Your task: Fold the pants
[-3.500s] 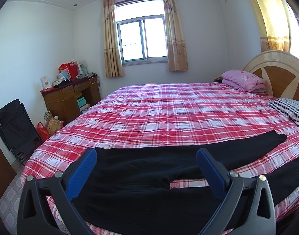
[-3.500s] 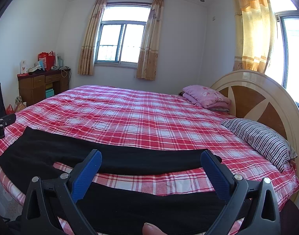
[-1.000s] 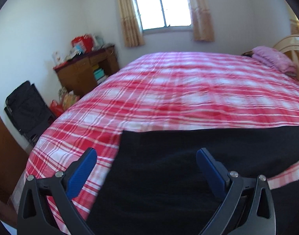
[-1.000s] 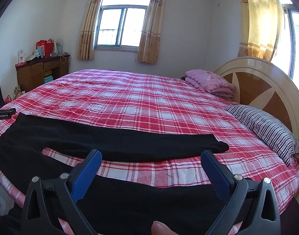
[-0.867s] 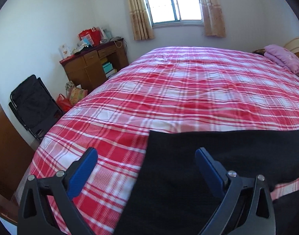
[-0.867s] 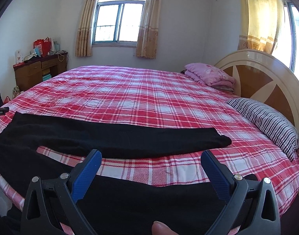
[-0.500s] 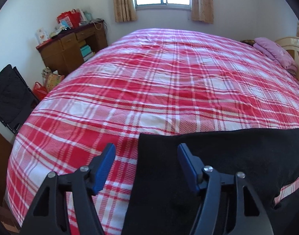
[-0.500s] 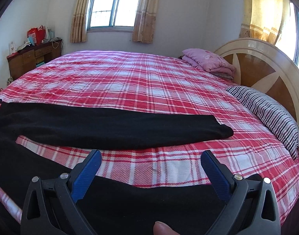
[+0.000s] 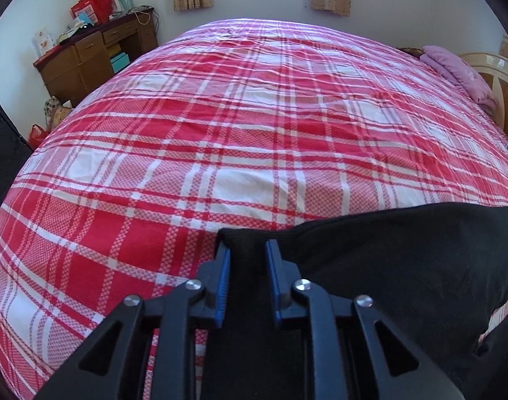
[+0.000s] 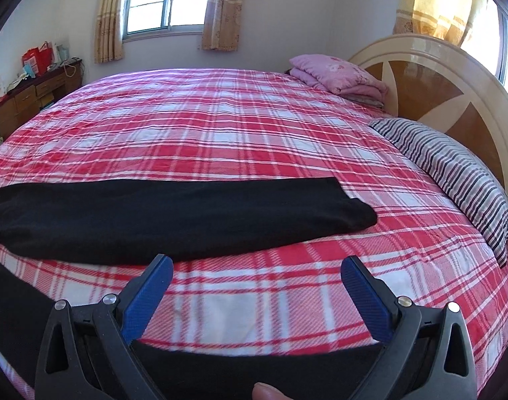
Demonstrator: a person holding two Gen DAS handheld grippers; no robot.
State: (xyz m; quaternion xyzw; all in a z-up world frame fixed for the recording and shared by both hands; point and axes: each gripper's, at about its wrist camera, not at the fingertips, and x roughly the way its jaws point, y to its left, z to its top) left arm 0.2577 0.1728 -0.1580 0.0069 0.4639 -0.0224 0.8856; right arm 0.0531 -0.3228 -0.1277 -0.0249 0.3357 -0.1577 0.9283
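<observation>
Black pants [image 10: 174,216] lie spread along the near edge of a bed with a red plaid cover [image 10: 220,126]. One leg stretches right across the cover; the other leg [image 10: 240,373] runs under my right gripper. My left gripper [image 9: 246,250] is shut on the far corner of the pants' waist end [image 9: 387,266] and holds the cloth between its blue pads. My right gripper [image 10: 257,273] is open and empty, its jaws wide apart above the near leg's end.
A striped pillow [image 10: 460,173] and a folded pink blanket [image 10: 337,73] lie by the round headboard [image 10: 453,83] on the right. A wooden desk [image 9: 87,56] with bags stands at the far left wall. A black folding chair [image 9: 0,153] stands left of the bed.
My left gripper has dropped to the waist corner and closed on it. My right gripper has moved lower and closer to the near leg, staying open.
</observation>
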